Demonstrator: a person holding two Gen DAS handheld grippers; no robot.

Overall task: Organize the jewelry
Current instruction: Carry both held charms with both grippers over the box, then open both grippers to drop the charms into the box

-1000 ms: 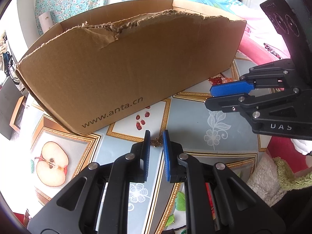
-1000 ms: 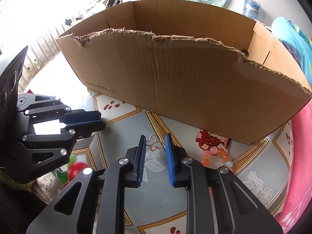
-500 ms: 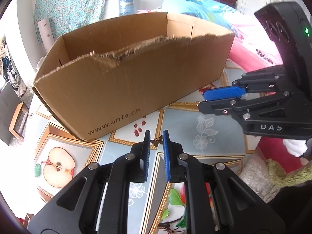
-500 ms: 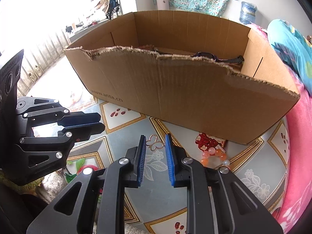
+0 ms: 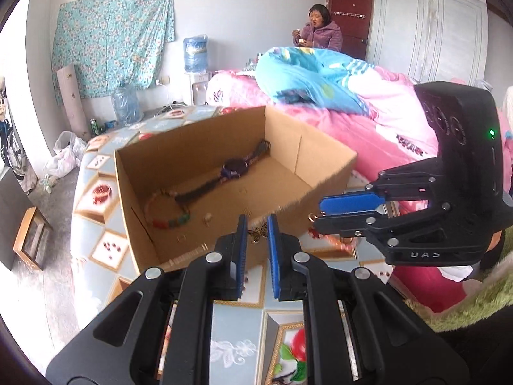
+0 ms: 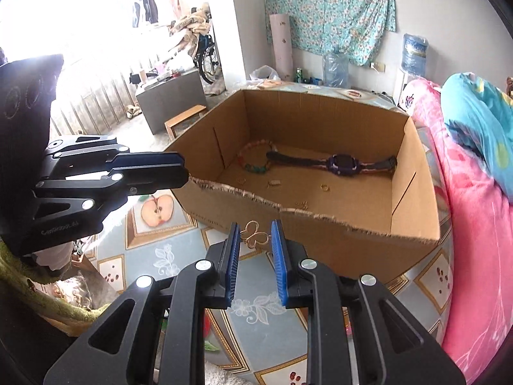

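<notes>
Brown cardboard box (image 5: 288,160) holds a purple watch (image 6: 344,163). The tablecloth (image 6: 179,256) is pale blue with gold-framed fruit pictures. Bedding (image 5: 378,118) is pink.

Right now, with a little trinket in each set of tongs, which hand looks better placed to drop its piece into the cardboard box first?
Probably the left: its tongs hold the butterfly charm at the cardboard box's torn edge. The right tongs, gripping a gold clover charm, seem slightly short of it.

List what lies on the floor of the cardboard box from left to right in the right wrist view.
Beaded bracelet → small ring → small clasp piece → small gold piece by the torn front edge → gold ring → purple watch.
</notes>
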